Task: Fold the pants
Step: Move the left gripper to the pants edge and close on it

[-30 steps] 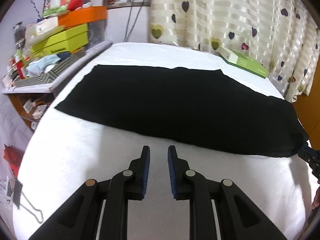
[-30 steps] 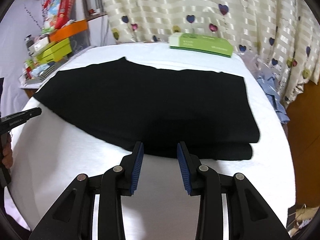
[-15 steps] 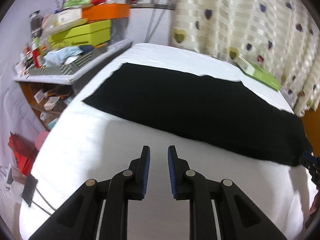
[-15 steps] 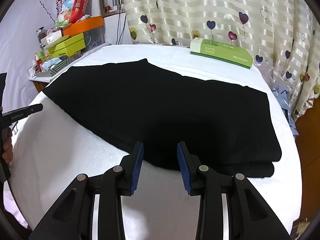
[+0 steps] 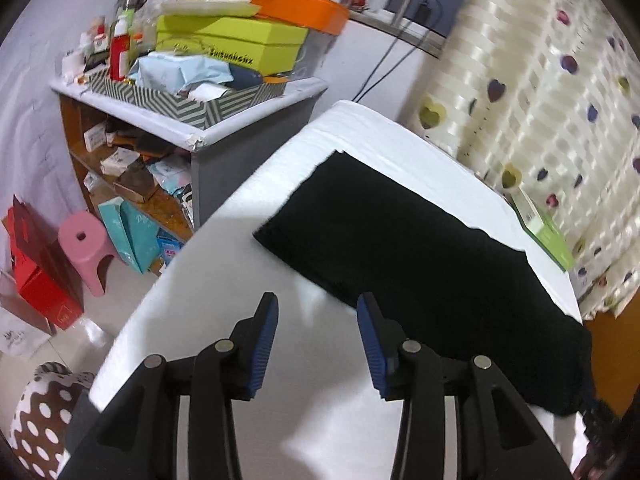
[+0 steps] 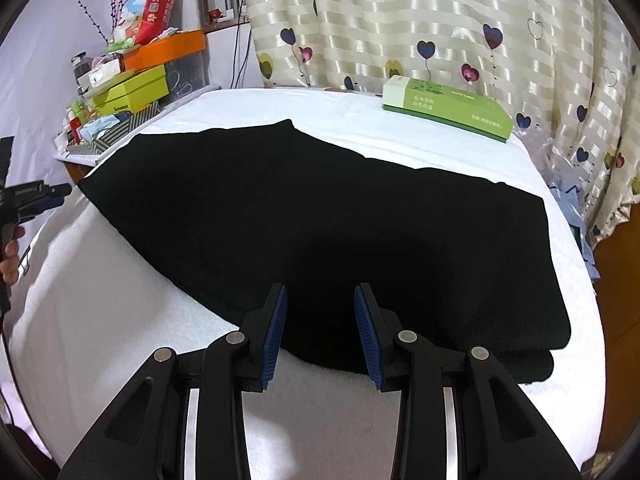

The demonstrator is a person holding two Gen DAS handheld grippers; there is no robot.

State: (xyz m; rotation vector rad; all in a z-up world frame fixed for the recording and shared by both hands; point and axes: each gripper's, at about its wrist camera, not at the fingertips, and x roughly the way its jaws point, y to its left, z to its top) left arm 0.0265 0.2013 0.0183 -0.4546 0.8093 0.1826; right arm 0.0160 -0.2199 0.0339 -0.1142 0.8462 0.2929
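I count one pair of black pants (image 6: 328, 220) on one white bed (image 6: 120, 300), one green box (image 6: 448, 108) by the curtain, one pink stool (image 5: 86, 248), and two grippers, left (image 5: 317, 320) and right (image 6: 320, 312).

Left tongs (image 5: 317, 320) opened wider, swung left.

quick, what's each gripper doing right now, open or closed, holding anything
Left gripper: open, holding nothing, above the white bed cover near the pants.
Right gripper: open, holding nothing, at the near edge of the pants.
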